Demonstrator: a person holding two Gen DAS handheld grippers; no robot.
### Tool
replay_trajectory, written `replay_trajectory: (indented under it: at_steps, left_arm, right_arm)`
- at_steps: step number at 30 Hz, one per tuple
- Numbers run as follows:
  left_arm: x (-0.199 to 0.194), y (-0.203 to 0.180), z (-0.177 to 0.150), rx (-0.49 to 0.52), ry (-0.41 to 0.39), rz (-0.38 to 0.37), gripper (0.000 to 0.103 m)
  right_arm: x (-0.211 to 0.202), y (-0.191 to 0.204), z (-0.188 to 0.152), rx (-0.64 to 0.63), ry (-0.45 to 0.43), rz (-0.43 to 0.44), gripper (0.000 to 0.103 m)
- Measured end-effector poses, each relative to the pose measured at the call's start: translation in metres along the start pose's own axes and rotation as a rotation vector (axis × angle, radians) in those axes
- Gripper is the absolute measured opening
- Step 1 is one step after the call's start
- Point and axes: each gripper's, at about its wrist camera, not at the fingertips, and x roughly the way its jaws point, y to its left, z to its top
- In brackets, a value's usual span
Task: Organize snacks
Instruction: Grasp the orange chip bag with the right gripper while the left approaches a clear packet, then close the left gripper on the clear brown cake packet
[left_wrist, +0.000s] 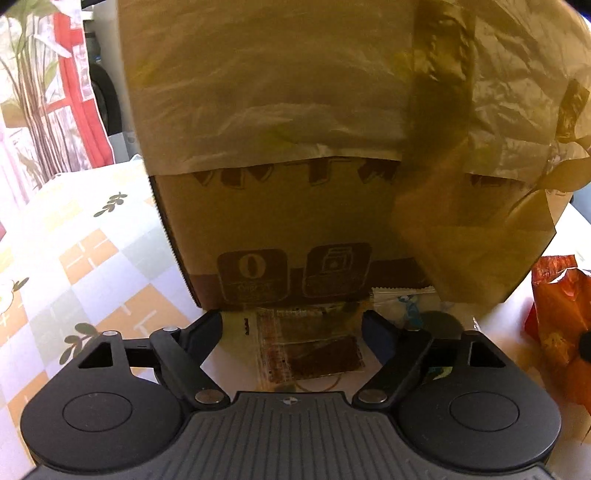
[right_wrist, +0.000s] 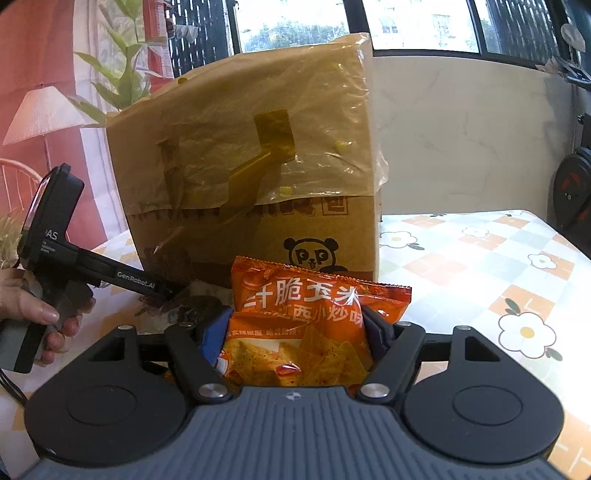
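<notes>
Orange chip bag (right_wrist: 310, 325), brown cardboard box (right_wrist: 258, 229), orange-and-grey checked floral tablecloth (right_wrist: 480, 258).

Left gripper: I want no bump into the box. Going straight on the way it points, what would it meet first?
Probably the flat brown snack packet lying on the table between the open jaws of the left gripper, since it points downward. The cardboard box stands just behind it; depth is unclear.

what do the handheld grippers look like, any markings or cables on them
Both grippers, left and right, are matte black, with ribbed bodies, round side discs and silver pivot screws. One right fingertip is blue. The left's side arm reads GenRobot.AI. A dark cable trails below the hand.
</notes>
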Motion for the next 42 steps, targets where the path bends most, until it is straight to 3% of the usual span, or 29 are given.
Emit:
replay_trajectory:
  at_steps: [2,22,32,38,42]
  left_arm:
    - [-0.001,0.002,-0.005,-0.006,-0.002,0.015,0.090]
    - [-0.040,0.059,-0.052,-0.078,0.009,0.070,0.091]
    - [-0.058,0.055,-0.059,-0.099,0.017,0.093,0.090]
    - [-0.061,0.033,-0.060,-0.056,0.015,0.022,0.087]
    - [-0.062,0.020,-0.057,-0.050,0.011,-0.111,0.085]
  right_arm:
    - [-0.001,0.000,0.000,0.001,-0.003,0.002,0.074]
    - [-0.002,-0.005,-0.001,0.033,-0.003,0.041,0.074]
    - [-0.001,-0.004,-0.001,0.034,-0.003,0.041,0.074]
    - [-0.001,-0.004,-0.001,0.035,-0.002,0.042,0.074]
    - [-0.001,-0.004,-0.001,0.034,-0.002,0.042,0.074]
